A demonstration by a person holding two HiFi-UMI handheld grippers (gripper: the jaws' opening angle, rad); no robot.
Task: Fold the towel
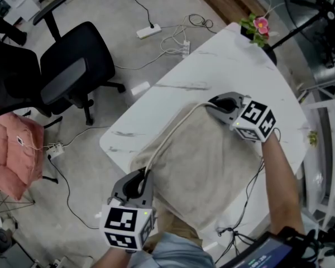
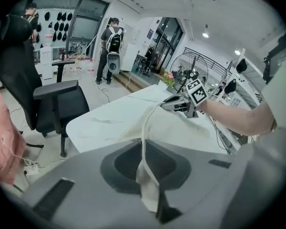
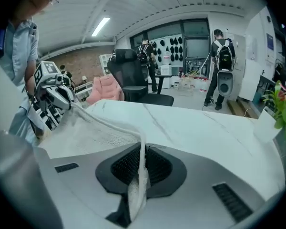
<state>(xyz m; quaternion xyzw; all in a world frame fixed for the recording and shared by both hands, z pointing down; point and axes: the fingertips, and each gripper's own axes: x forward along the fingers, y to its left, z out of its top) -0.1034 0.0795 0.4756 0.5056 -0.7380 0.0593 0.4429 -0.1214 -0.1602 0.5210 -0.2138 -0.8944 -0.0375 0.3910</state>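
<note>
Left gripper: nearest you, at 7 o'clock in the head view. Its jaws are pinched nearly together on one corner of the towel, with the hem clamped between the pads.
Right gripper: at 1 o'clock, also narrowed down onto the cloth. It holds the far corner of the same long edge.
Towel: beige terry, spread on the white worktop between your two grippers. The held hem stands lifted as a taut ridge from 7 to 1 o'clock and the rest lies flat. The near end seems to hang over the worktop's edge at 6 o'clock.
Handling: expect it to be light, soft and limp, so it will sag wherever you give slack. The looped pile should grip well in the pads, and nothing about it is fragile.
Where to hold: stay on the corners, biting over the stitched hem, which is the firmest part.
Step, as I judge it: both corners are taken, so carry that edge across toward 4 o'clock, keeping it taut.
Watch: the cables at 5 o'clock and the flower pot at 1 o'clock.
</note>
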